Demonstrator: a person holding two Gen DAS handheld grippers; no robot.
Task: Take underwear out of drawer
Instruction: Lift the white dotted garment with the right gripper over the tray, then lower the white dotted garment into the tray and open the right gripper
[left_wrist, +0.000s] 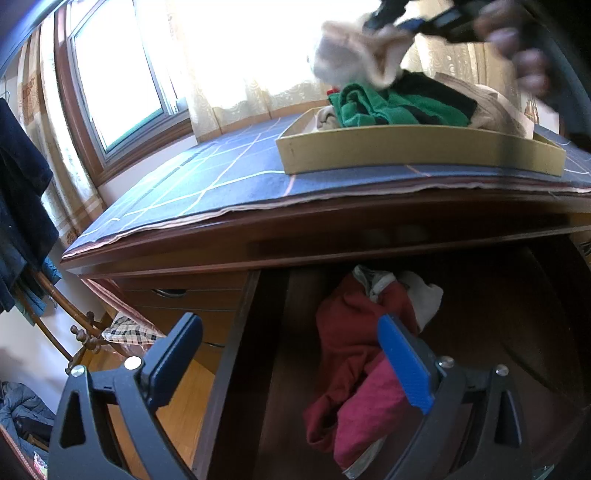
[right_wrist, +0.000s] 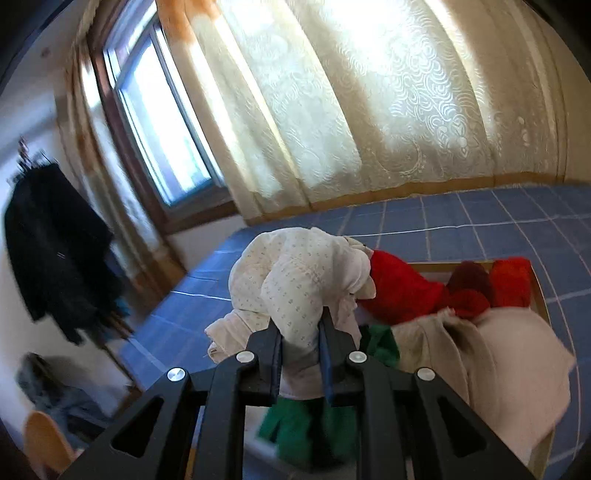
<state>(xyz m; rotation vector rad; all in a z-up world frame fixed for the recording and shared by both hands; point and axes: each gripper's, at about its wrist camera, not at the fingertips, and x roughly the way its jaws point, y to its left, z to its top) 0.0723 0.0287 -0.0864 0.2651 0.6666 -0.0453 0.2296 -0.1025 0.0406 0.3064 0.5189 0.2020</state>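
Observation:
My right gripper (right_wrist: 300, 321) is shut on white dotted underwear (right_wrist: 295, 280), which hangs bunched over the shallow cardboard tray (right_wrist: 539, 295) on the dresser top. In the left wrist view that same white underwear (left_wrist: 354, 55) is blurred, high above the tray (left_wrist: 406, 151), with the right gripper (left_wrist: 391, 22) and a hand behind it. My left gripper (left_wrist: 291, 350) stands open above the open drawer (left_wrist: 236, 354). Dark red and pink underwear (left_wrist: 351, 354) lies in the drawer, its right side behind the blue finger pad (left_wrist: 406, 365).
Green, red, black and beige garments (left_wrist: 388, 103) fill the tray. A blue checked cloth (left_wrist: 184, 181) covers the dresser top. A curtained window (right_wrist: 332, 110) is behind. Dark clothes (left_wrist: 18, 206) hang on a rack at the left.

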